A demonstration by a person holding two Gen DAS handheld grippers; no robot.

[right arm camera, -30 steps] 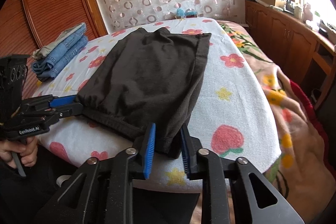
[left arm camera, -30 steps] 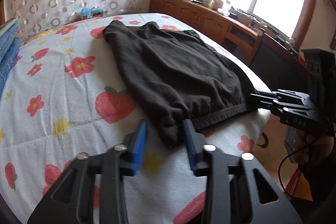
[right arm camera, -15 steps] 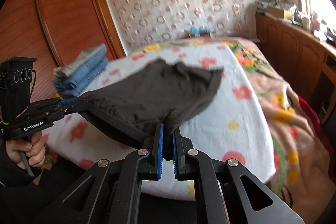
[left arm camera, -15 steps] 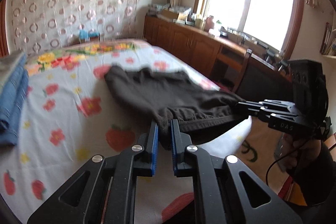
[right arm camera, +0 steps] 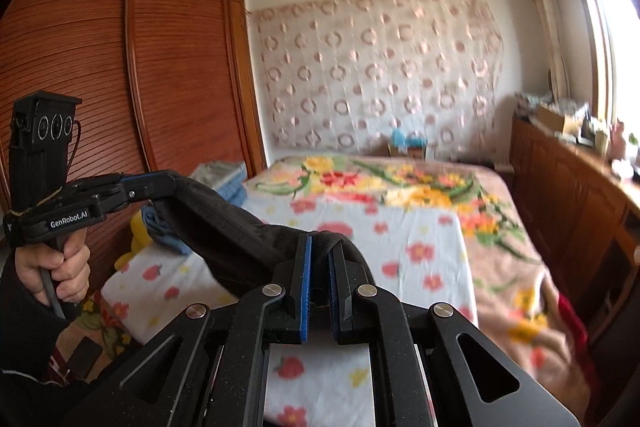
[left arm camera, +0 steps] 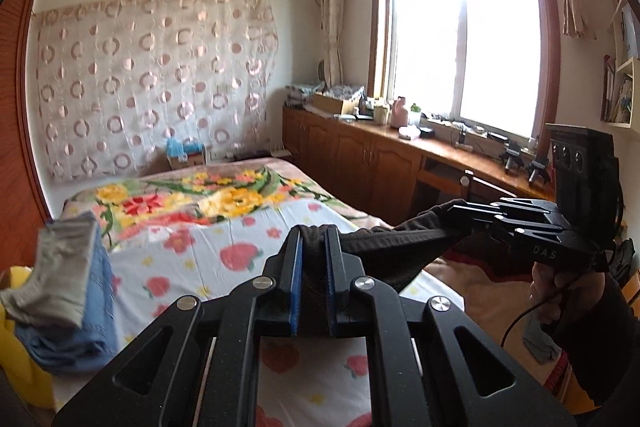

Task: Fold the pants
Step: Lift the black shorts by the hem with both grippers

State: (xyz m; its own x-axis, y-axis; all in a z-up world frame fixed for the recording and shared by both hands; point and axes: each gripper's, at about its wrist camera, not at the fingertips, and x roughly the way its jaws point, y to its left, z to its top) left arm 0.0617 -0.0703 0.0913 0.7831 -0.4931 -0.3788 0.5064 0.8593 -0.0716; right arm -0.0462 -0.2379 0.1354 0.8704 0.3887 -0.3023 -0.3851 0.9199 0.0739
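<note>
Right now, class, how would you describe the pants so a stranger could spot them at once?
Start at the bed with its flower-print sheet. Above its near edge, the pants hang stretched between the left hand-held gripper and the right hand-held gripper. They are dark brown, unlike the blue clothes stacked on the bed.

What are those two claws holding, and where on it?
Both hold the dark pants: the left claw and right claw each pinch one end of the hem edge, lifted above the bed.

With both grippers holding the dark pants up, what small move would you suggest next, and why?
Probably carry the pants forward and lower them over the bed: the left gripper and right gripper each pinch an end, and the cloth hangs stretched between them, clear of the sheet.
</note>
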